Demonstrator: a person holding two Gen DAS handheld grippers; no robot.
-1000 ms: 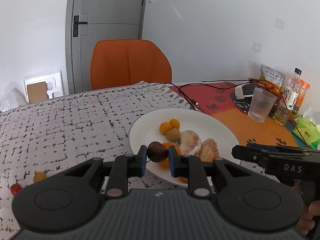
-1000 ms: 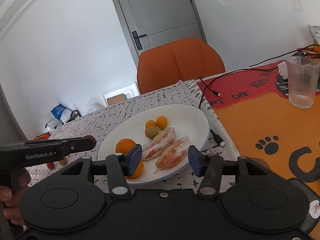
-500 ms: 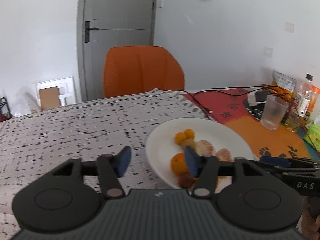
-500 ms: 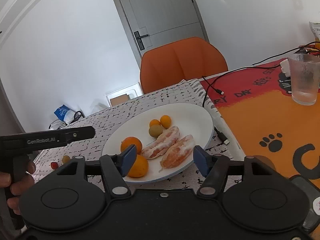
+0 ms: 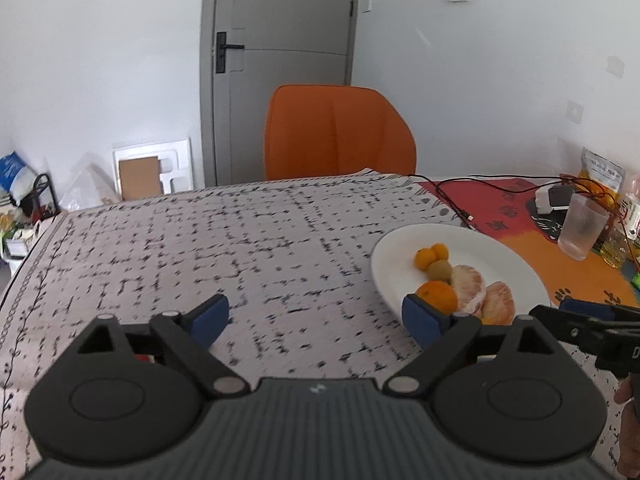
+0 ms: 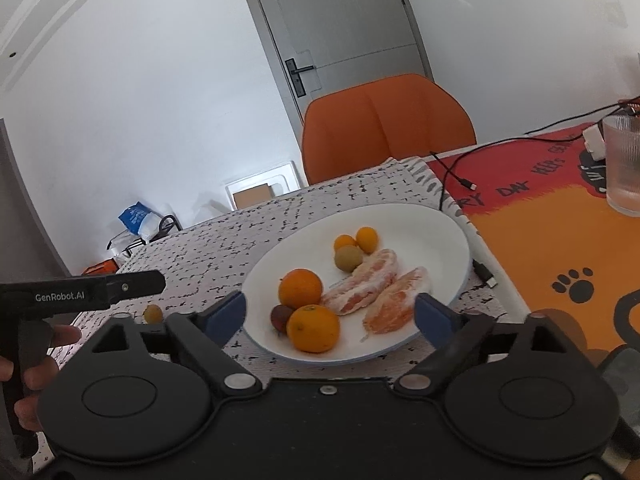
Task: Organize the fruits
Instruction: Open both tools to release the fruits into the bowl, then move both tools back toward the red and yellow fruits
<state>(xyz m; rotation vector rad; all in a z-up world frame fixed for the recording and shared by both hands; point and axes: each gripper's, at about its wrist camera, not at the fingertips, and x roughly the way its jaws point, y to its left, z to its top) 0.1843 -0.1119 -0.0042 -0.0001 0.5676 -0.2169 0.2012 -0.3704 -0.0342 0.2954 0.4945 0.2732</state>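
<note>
A white plate (image 6: 420,224) holds two oranges (image 6: 301,289), a dark red fruit (image 6: 281,317), two peeled citrus segments (image 6: 360,278), two small orange kumquats (image 6: 366,239) and a greenish round fruit (image 6: 348,259). The plate also shows in the left wrist view (image 5: 500,256). My left gripper (image 5: 316,314) is open and empty above the patterned cloth, left of the plate. My right gripper (image 6: 330,312) is open and empty over the plate's near edge. A small yellow fruit (image 6: 153,313) lies on the cloth left of the plate.
An orange chair (image 5: 338,132) stands behind the table. A ribbed glass (image 6: 622,164), a black cable (image 6: 456,172) and bottles (image 5: 632,216) sit on the orange-red mat (image 6: 560,232) at right. The patterned cloth (image 5: 200,240) covers the table's left part.
My left gripper opened and let go of the dark red fruit onto the plate, then moved left away from the plate. My right gripper stayed open and shifted slightly.
</note>
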